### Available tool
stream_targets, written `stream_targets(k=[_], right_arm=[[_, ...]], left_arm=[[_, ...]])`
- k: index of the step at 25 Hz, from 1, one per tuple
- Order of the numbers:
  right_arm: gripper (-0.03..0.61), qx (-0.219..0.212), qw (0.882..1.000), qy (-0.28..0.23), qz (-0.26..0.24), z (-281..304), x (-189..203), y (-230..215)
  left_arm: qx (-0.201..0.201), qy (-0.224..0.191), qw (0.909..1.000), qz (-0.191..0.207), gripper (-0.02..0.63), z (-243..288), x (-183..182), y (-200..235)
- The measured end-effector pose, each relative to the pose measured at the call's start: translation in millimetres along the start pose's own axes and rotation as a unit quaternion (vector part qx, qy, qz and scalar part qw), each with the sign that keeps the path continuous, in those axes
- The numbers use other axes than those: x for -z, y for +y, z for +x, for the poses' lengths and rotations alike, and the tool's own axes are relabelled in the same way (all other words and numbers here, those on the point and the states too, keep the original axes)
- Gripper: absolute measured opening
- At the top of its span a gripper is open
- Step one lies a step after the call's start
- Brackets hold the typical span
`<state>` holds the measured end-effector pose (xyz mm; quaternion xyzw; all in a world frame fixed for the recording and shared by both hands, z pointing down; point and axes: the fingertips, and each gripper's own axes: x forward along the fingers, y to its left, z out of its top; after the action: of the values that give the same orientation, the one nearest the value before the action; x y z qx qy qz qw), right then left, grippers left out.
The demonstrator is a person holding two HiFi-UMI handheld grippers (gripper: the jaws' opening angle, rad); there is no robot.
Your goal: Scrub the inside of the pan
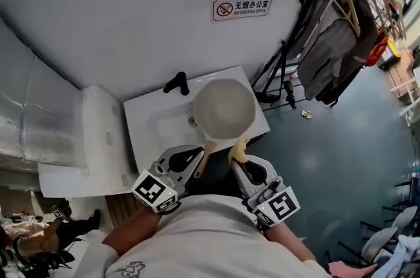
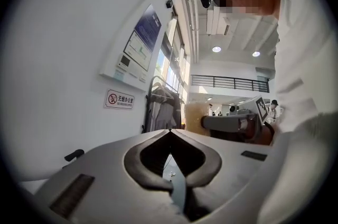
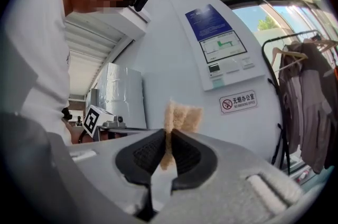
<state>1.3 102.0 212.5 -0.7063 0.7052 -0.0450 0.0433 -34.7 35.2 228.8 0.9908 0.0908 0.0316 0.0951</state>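
I'm on the approach; scrubbing hasn't begun. My right tongs are clamped on the sponge, and my left tongs are closed and empty. The pan rests over the sink just ahead of both, its handle pointing back between them. Next I likely need to steady the handle and press the sponge inside.

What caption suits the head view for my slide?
Right gripper holds a sponge near a cream pan over the sink; left gripper shut, empty.
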Motion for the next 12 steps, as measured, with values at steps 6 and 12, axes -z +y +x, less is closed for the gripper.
stream_targets(k=[6,12], right_arm=[[0.031,-0.066,0.998,0.014,-0.001,23.0,-8.5,-55.6],[0.031,-0.122,0.992,0.025,-0.007,28.9,-11.4,-104.3]], left_arm=[[-0.077,-0.011,0.997,-0.005,0.0,28.9,-3.3,25.8],[-0.155,-0.012,0.9879,-0.005,0.0,52.4,3.6,37.4]])
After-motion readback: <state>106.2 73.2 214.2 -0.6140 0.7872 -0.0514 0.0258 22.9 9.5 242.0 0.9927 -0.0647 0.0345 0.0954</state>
